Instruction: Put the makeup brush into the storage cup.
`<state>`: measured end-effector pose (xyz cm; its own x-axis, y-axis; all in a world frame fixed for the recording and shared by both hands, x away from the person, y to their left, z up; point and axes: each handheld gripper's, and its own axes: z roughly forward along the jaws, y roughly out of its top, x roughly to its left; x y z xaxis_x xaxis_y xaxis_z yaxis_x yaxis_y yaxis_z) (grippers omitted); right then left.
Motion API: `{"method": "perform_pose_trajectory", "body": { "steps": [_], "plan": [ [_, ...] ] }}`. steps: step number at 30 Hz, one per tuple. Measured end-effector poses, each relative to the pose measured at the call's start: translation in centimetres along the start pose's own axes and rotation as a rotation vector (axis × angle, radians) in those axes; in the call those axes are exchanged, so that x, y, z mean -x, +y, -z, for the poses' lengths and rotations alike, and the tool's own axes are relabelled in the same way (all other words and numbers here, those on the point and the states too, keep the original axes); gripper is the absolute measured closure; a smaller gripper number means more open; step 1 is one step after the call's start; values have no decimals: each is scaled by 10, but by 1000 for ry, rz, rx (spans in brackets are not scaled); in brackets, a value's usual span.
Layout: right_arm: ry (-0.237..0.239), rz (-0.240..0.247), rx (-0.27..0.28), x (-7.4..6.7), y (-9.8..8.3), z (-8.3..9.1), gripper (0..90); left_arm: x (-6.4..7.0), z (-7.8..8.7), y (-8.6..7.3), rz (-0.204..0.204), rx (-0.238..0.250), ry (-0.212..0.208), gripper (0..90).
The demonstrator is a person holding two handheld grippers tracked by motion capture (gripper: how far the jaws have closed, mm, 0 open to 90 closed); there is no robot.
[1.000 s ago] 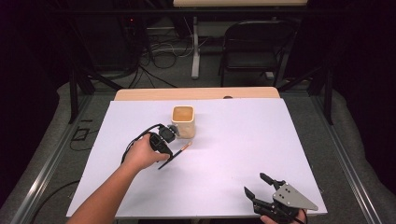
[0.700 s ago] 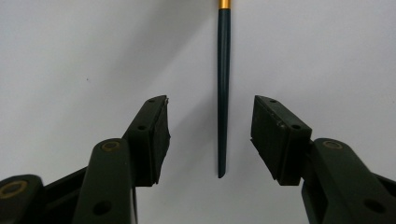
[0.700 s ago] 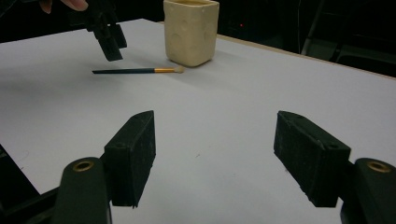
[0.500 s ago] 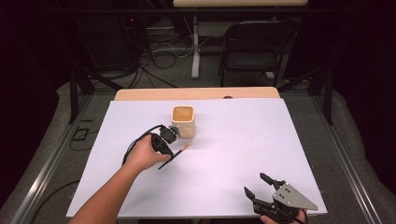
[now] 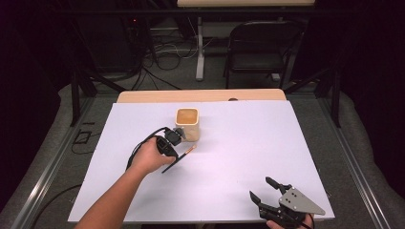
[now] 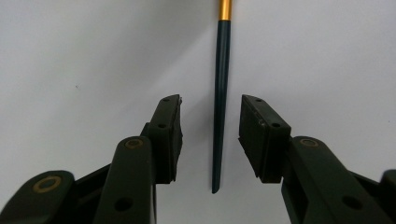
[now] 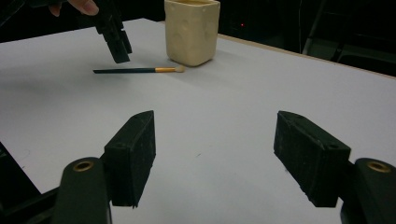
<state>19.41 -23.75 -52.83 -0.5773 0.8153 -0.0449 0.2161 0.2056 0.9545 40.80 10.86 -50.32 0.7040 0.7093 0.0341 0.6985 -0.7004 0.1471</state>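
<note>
A thin paintbrush (image 5: 184, 156) with a dark handle, gold ferrule and pale tip lies flat on the white table, just in front of a cream cup (image 5: 187, 124). My left gripper (image 5: 171, 155) points down over the handle's tail end. In the left gripper view the brush (image 6: 220, 116) runs between the jaws of my left gripper (image 6: 210, 99). The jaws have just been closing, and a gap still shows on each side of the handle. My right gripper (image 5: 261, 187) rests near the table's front right corner, open, nothing between its jaws (image 7: 215, 119).
The cup (image 7: 192, 30) stands upright behind the brush (image 7: 130, 70), close to its bristle end. The white table sheet (image 5: 239, 143) spreads wide between the two hands. A folding chair (image 5: 260, 52) and floor cables lie beyond the far edge.
</note>
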Motion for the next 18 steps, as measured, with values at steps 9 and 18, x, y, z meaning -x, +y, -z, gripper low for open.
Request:
{"method": "perform_pose_trajectory", "body": {
  "steps": [9,18],
  "plan": [
    [2,0,0,0,0,0,292,0,-5,4,8,-17,-13,625],
    [3,1,-1,0,0,0,292,3,-12,10,8,-27,-18,660]
  ]
}}
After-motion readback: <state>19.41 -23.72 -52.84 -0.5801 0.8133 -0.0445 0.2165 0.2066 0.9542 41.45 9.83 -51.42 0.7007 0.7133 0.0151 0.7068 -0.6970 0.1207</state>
